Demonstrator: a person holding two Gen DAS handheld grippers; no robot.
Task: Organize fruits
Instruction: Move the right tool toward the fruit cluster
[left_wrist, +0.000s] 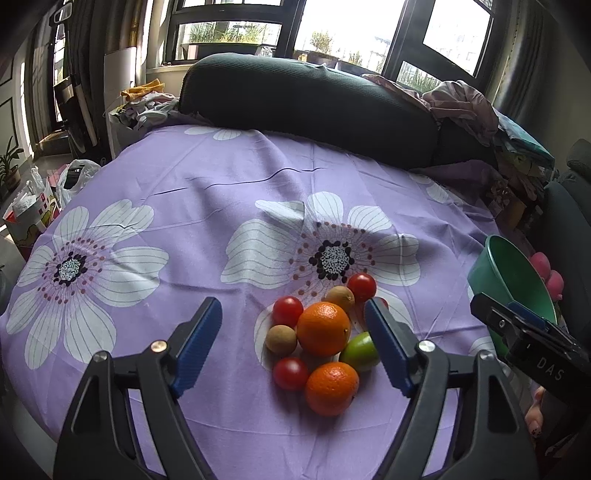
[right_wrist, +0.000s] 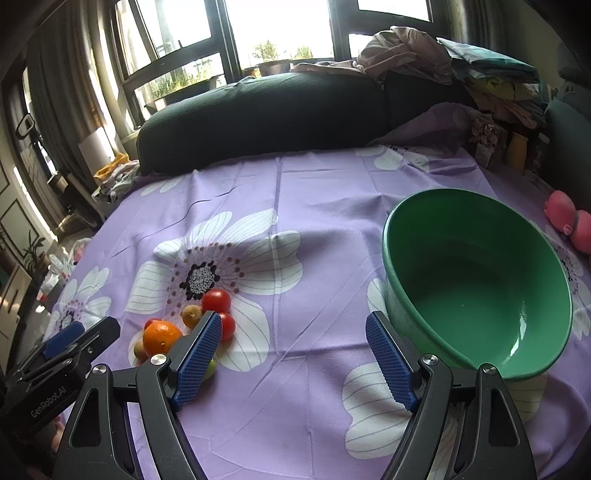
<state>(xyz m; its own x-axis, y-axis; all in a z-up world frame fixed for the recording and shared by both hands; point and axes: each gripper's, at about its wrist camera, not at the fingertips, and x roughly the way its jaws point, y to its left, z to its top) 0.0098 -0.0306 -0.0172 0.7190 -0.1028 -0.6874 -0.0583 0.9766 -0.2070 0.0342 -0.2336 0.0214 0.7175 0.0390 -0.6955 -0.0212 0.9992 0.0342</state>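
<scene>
Left tongs (left_wrist: 293, 345) open, nothing between the pads, hovering over the fruit pile on the purple flowered cloth (left_wrist: 207, 206) covering the counter. Right tongs (right_wrist: 293, 358) also open and empty, over bare cloth between the pile and the green bowl (right_wrist: 480, 236).

Fruit pile, left wrist view: two oranges, the far orange (left_wrist: 323, 328) and the near orange (left_wrist: 331, 387), touching or nearly so. Three tomatoes in plain sight: one (left_wrist: 287, 311) far-left of the far orange, one (left_wrist: 290, 373) left of the near orange, one (left_wrist: 362, 287) at the far edge. A fourth red bit peeks out behind the right pad; can't tell what it is. Two small brown fruits: one (left_wrist: 281, 340) left of the far orange, one (left_wrist: 340, 297) behind it. Green fruit (left_wrist: 360, 350) right of the oranges, partly hidden by the right pad of the left tongs. All fruit sits clustered on the cloth, none in the bowl.

Bowl is empty, on the cloth right of the pile, well apart from it; in the right wrist view it sits just beyond the right pad. Pink toy (right_wrist: 570, 221) at the far right edge beyond the bowl. Dark cushion (left_wrist: 306, 99) along the back, clothes heaped on its right end.
</scene>
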